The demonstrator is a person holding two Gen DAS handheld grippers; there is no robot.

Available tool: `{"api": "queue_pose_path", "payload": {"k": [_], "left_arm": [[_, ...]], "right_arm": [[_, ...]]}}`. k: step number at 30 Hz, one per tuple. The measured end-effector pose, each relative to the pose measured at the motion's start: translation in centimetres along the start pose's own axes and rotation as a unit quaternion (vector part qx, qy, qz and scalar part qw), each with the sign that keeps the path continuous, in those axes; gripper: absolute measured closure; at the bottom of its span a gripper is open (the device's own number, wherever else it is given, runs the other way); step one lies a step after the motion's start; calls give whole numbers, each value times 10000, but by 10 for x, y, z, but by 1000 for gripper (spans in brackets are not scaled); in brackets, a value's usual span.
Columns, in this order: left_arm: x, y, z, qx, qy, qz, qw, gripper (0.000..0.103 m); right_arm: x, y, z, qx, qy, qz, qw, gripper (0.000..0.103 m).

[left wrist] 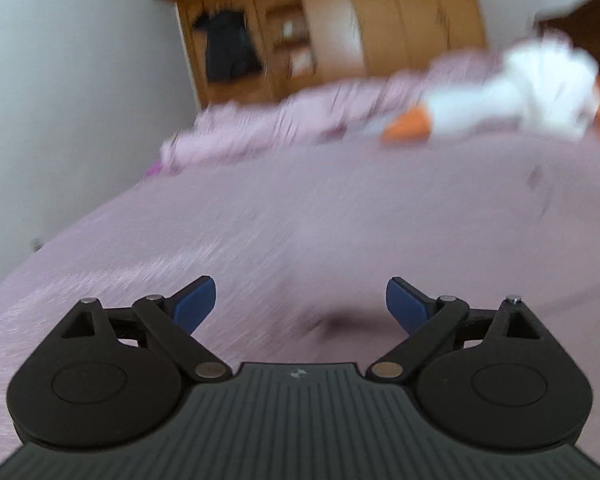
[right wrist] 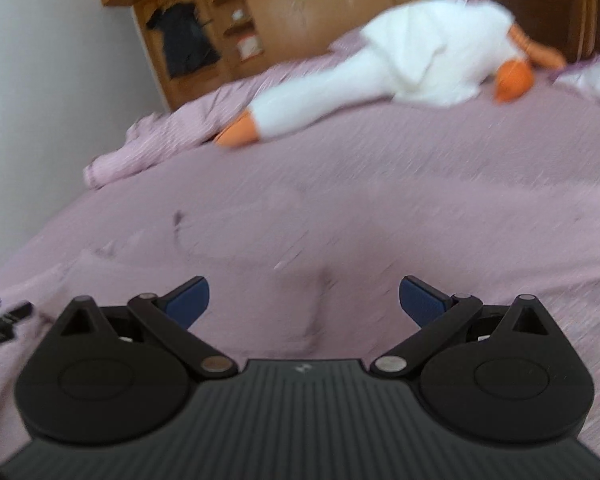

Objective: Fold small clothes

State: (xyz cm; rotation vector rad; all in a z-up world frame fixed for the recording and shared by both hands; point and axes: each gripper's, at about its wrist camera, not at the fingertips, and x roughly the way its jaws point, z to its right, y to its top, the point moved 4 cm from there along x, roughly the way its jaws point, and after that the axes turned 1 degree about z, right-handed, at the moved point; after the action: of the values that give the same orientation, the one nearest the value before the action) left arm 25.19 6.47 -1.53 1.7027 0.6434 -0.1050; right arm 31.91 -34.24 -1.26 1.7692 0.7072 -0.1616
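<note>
Both views are blurred by motion. My left gripper [left wrist: 300,300] is open, its blue pads wide apart over the pink bed sheet [left wrist: 300,220], with nothing between them. My right gripper [right wrist: 304,300] is open too, low over the same pink sheet [right wrist: 420,200]. Just ahead of the right gripper lies a flat pink cloth [right wrist: 220,264] with a faint edge and a crease. It blends into the sheet, so I cannot tell what garment it is. Neither gripper touches any cloth.
A white plush goose [right wrist: 412,56] with orange beak and feet lies at the far side of the bed, the goose [left wrist: 520,88] also showing in the left view. A crumpled pink blanket [right wrist: 160,140] lies beside it. A wooden wardrobe [left wrist: 340,20] stands behind. A dark, blue-tipped tool part [right wrist: 0,316] sits at the left edge.
</note>
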Motion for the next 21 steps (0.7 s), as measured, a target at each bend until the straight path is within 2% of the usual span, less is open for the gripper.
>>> {"api": "queue_pose_path", "payload": {"k": [2,4,7,11,13,14,15,16,18,20,21], "left_arm": [[9,-9,-11,92,67,-245,9996,7],[14,-12,-15,30,129,-235,9996,7],[29,-7,-8,181,68,-317,9993,7],[54,-6,4,428,325,-605,9967,7],[58,-5,0,235,364,-599,9973,7],[58,-5,-4,109,390,-587,9975,7],[59,-5,-8,-1,390,-566,9976,7],[60,-5,-11,-117,361,-566,9977,7],[61,-6,-19,-354,316,-602,9971,7],[60,-9,-25,-573,271,-641,9959,7],[60,-10,-28,-655,231,-655,9954,7]], "right_arm": [[5,-6,-7,13,79,-157,9998,0],[11,-11,-13,-38,108,-271,9996,0],[20,-18,-21,-142,102,-409,9990,0],[35,-25,-22,-13,55,-533,9986,2],[38,-23,-20,92,82,-459,9989,10],[40,-21,-20,187,108,-467,9987,26],[40,-21,-19,303,184,-487,9982,34],[41,-20,-19,354,173,-485,9980,37],[42,-21,-16,463,108,-385,9981,51],[43,-21,-10,681,149,-277,9972,56],[45,-21,-6,847,197,-234,9959,65]]}}
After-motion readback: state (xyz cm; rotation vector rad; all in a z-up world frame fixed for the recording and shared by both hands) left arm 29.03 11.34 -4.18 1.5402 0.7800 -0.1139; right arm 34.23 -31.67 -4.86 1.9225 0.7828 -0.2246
